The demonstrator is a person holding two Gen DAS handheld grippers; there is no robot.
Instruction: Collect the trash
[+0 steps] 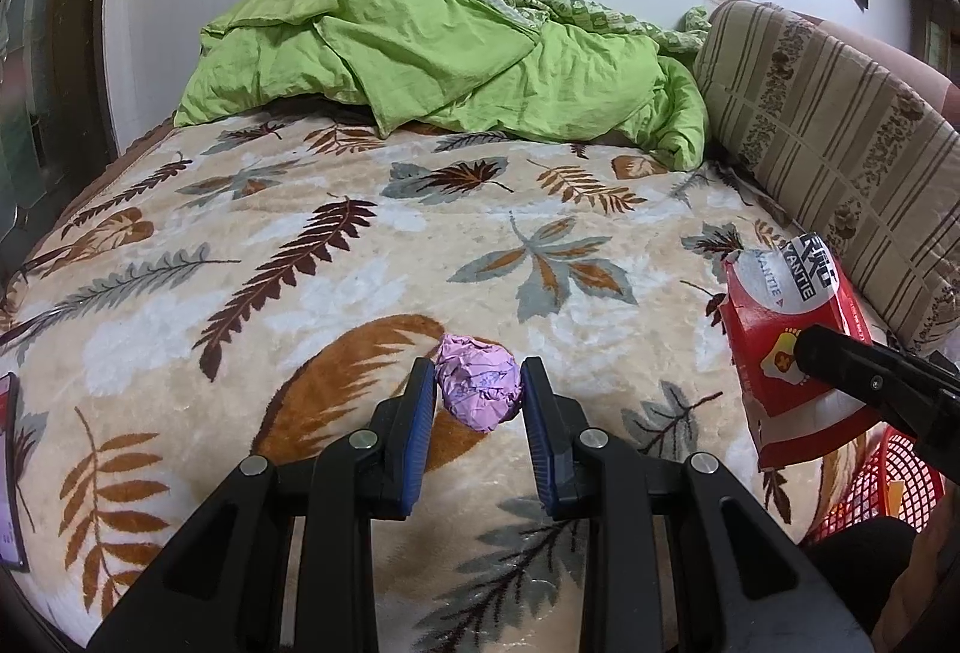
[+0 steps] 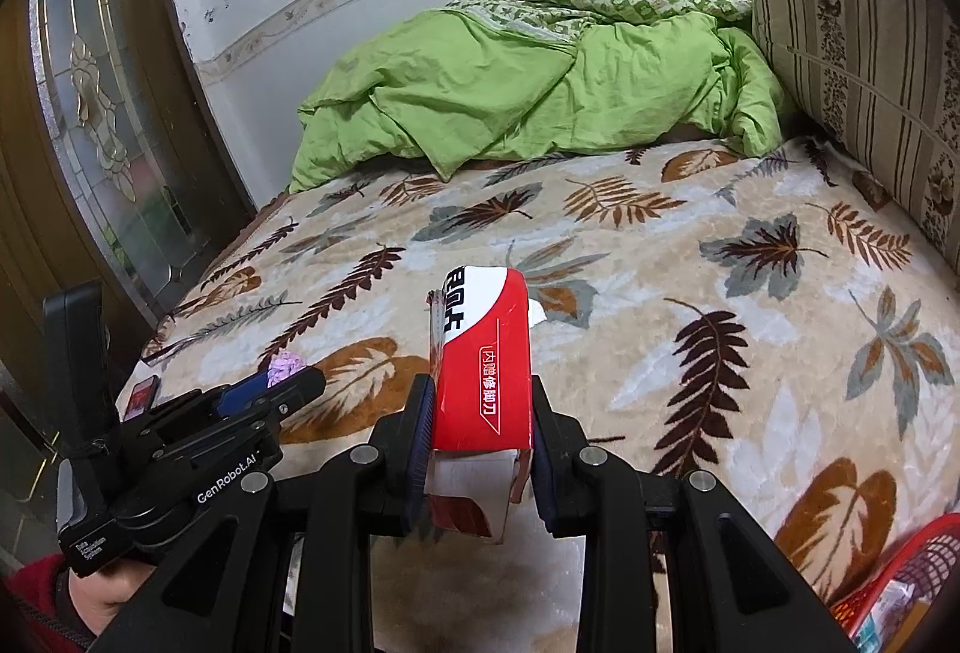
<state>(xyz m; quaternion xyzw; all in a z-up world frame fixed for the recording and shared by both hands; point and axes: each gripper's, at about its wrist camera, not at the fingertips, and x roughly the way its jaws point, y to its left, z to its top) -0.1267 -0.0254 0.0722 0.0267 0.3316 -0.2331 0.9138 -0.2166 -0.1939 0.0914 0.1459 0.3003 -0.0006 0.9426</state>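
Pink crumpled paper sits pinched between the blue pads of the left gripper in the left wrist view, the jaws drawn narrow against both its sides, low over the leaf-patterned blanket near the front edge of the bed. Further off, a rumpled green quilt is heaped against the far wall, and a striped cushion leans along the right side. At the right edge a torn red and white carton hangs in the air, gripped by a black finger of the other tool, and below it, at the near right corner, shows the mesh of a red basket. A flat red-edged thing lies at the far left border; what it is I cannot tell. From the right wrist view, the right gripper is closed narrow on that red carton, which stands upright between its pads with white characters down its face and its torn open end turned toward the camera, held above the blanket. To the left the left gripper appears from the side, a bit of the pink paper showing at its tip, with a hand in a red sleeve under it. The green quilt lies far back, the cushion at the right, a glass-panelled door at the left, and the red basket in the near right corner with some scraps inside it.
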